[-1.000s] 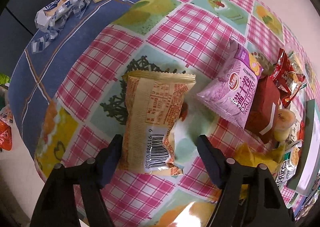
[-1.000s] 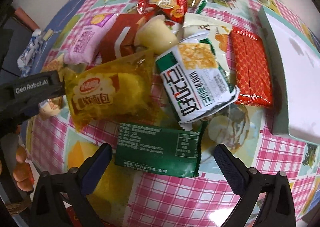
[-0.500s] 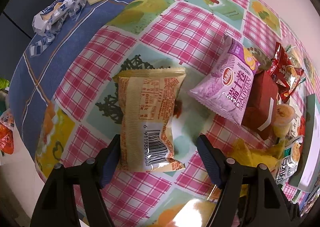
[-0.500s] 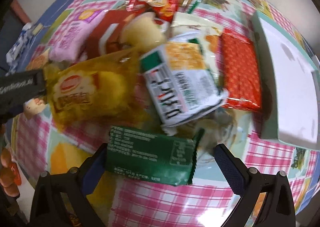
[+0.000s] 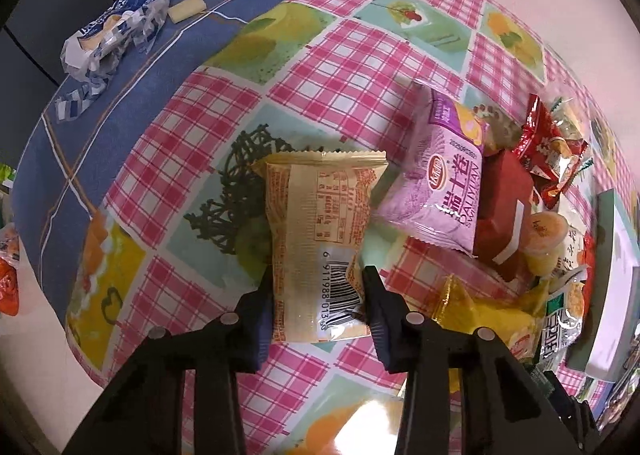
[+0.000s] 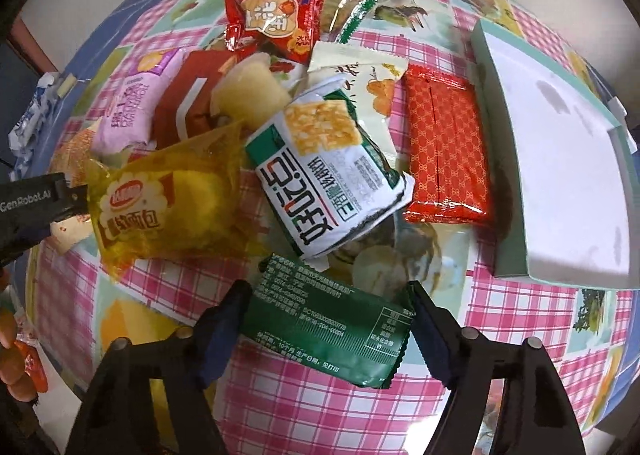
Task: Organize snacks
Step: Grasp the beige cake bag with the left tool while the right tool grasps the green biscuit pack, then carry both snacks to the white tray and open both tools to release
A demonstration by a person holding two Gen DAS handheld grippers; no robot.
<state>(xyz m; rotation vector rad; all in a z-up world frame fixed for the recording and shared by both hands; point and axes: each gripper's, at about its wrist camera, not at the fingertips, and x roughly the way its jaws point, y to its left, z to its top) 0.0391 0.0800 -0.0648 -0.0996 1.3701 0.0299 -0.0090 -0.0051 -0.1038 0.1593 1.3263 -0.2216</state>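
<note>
Left claw (image 5: pixel 318 295) is pinched on the beige packet (image 5: pixel 320 231); right claw (image 6: pixel 326 329), just closing, is clamped on the green packet (image 6: pixel 328 335) beside the box (image 6: pixel 560 159). Slippery wrappers may be dropped.

We see the white tray (image 6: pixel 568 159) cut off at the left wrist view's right edge. The jelly cup (image 6: pixel 248 95) sits half buried under packets. An orange packet (image 5: pixel 8 287) is clipped at the left edge, its print unreadable.

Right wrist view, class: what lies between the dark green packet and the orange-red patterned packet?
Bare tablecloth only, between the dark green packet and orange-red patterned packet, in the right wrist view.
</note>
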